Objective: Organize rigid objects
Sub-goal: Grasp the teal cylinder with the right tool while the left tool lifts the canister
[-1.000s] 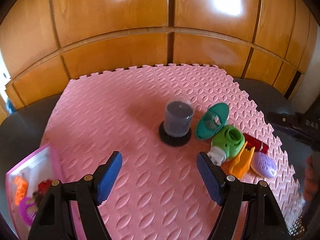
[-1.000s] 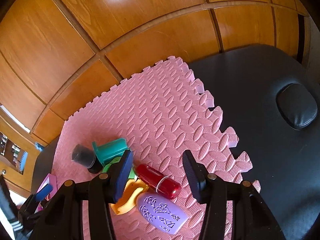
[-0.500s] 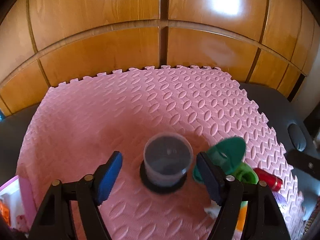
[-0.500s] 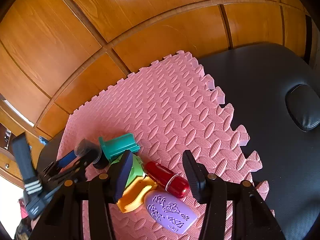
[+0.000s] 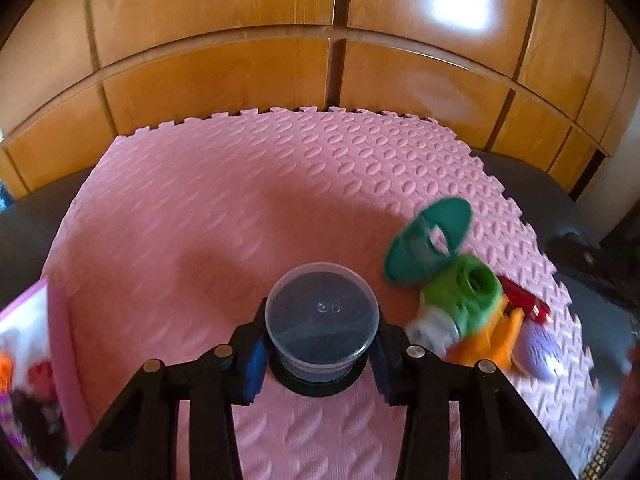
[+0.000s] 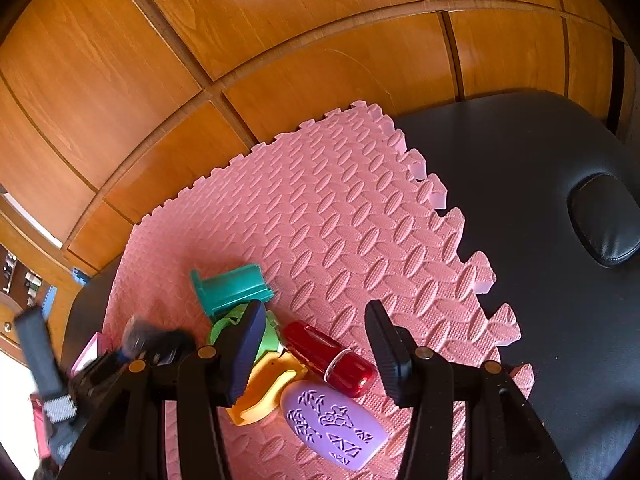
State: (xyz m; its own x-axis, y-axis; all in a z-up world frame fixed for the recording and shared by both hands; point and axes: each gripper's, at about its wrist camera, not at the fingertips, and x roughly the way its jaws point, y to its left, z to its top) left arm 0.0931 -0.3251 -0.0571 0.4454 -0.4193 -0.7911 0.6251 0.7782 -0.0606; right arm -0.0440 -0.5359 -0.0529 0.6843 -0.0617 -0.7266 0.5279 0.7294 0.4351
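Observation:
A small jar [image 5: 322, 312] with a clear cap and a black base stands on the pink foam mat [image 5: 240, 200]. My left gripper [image 5: 320, 346] is closing around it, and both blue pads touch its sides. To its right lies a cluster: a teal piece [image 5: 428, 240], a green piece [image 5: 464, 296], an orange clip [image 5: 492, 340], a red tube [image 5: 524, 304] and a purple oval [image 5: 540, 352]. My right gripper [image 6: 314, 308] hovers open over that cluster, the red tube [image 6: 332, 356] lying below the gap between its fingers, untouched.
A pink bin [image 5: 56, 360] with small items sits at the mat's left edge. The mat lies on a black padded table [image 6: 520, 200] with a headrest hole plug [image 6: 604, 220]. Wooden cabinet doors [image 5: 320, 80] stand right behind.
My left gripper moved forward and down over the jar and its jaws narrowed from wide apart to touching the jar's sides. The right gripper stayed in place, still open.

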